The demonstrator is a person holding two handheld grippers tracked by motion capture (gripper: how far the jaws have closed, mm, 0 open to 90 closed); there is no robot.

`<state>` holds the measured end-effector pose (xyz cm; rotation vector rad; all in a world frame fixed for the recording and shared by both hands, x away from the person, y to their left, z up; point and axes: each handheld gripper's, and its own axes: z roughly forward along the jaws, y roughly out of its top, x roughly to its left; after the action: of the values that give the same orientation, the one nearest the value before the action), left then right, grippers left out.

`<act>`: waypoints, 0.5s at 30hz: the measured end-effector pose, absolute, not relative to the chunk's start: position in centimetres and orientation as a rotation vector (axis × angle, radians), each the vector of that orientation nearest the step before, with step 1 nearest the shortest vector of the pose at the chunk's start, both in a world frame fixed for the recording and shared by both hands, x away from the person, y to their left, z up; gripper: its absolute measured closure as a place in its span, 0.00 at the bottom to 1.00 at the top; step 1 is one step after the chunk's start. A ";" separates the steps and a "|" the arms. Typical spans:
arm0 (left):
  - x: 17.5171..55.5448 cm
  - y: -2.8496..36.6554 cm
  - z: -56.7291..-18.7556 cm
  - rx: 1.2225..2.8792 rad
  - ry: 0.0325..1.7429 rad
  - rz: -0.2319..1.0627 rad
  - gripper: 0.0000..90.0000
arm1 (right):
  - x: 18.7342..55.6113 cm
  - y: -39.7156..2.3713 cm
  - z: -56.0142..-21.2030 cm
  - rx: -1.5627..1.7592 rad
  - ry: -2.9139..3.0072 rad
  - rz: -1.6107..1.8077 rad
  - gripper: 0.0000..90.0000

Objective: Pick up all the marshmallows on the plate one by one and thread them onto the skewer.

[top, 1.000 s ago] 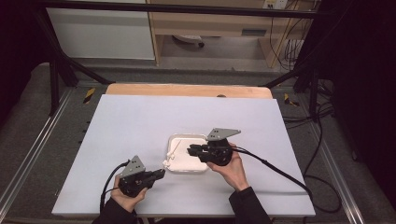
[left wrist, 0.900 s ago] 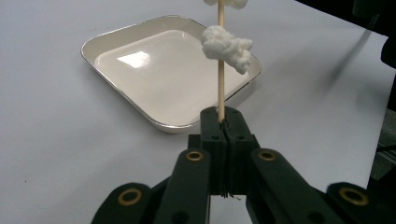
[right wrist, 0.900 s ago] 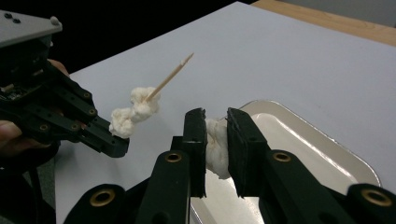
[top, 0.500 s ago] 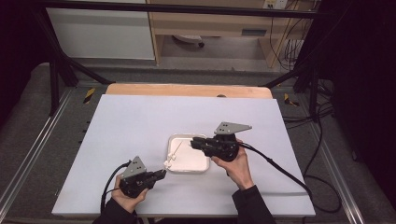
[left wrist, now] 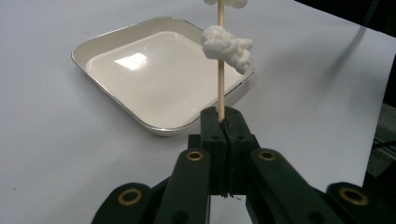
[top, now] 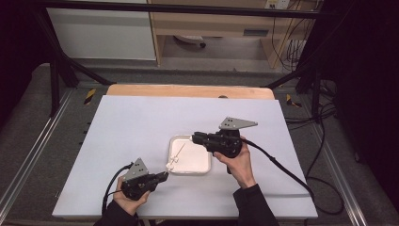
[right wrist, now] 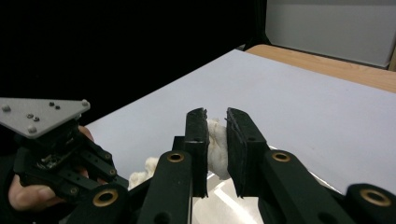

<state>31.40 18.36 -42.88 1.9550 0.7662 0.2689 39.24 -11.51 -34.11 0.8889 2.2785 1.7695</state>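
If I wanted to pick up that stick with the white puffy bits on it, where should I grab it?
Probably the bare wooden end of the stick, below the white puffy bits. The left hand-held gripper already pinches it there, coming from the end nearest the person. That part is thin, hard and bare, whereas the puffs look soft and might squash.

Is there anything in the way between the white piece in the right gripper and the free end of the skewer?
Nothing visible. The right gripper holds a white piece above the tray; the skewer, clamped by the left gripper, already carries other pieces.
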 end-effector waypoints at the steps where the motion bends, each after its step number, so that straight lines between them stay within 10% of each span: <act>1: 31.4 18.4 -42.9 1.954 0.766 0.269 0.98 | 39.3 -11.5 -34.0 0.893 2.273 1.779 0.88; 15: 31.4 18.3 -42.8 1.950 0.764 0.267 0.98 | 40.0 -10.7 -34.1 0.928 2.292 1.841 0.88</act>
<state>31.39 18.34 -42.83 1.9496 0.7638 0.2674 39.99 -10.69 -34.14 0.9282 2.2919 1.8414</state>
